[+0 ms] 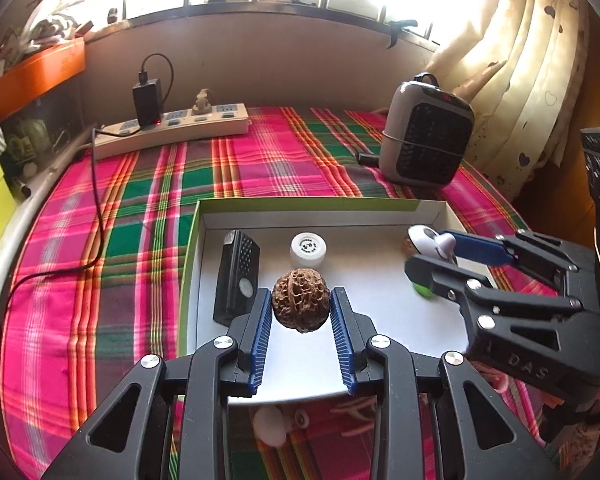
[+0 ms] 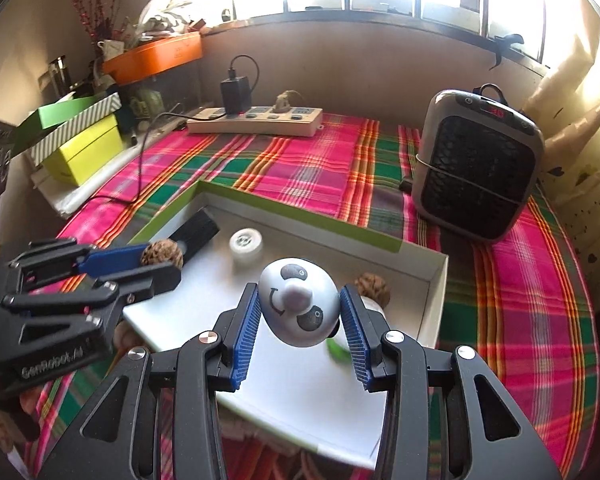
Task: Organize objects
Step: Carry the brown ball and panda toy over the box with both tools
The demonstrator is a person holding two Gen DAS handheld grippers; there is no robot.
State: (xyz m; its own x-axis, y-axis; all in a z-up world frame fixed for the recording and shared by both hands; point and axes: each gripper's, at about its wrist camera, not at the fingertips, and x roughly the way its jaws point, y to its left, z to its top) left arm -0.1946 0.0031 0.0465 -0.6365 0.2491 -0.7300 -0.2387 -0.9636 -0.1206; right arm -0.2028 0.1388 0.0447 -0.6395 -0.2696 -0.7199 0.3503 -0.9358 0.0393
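The left gripper [image 1: 301, 307] holds a brown walnut [image 1: 300, 300] between its blue ribbed pads, both pads pressed against the shell, above the white floor of a shallow box [image 1: 320, 216] with a green outer rim. The right gripper [image 2: 299, 312] clamps a white panda-faced toy [image 2: 298, 302] in the same way, its pads touching the toy's sides, over the right part of the box; a blurred green part shows just below the toy (what it is cannot be told).

Inside the box, a black rectangular device [image 1: 237, 276] lies near the left wall, and a white bottle cap [image 1: 308, 249] sits just beside it toward the back. A second walnut [image 2: 373, 285] rests near the box's right wall, close behind the right gripper's fingertips.

The box lies on a pink, green and red plaid cloth [image 1: 140, 220]. Farther back on the cloth, a white power strip [image 1: 172, 130] carries a black charger [image 1: 148, 100] with its cable trailing over the cloth, and a grey fan heater [image 1: 428, 132] stands at the right, near a cream curtain [image 1: 532, 60].
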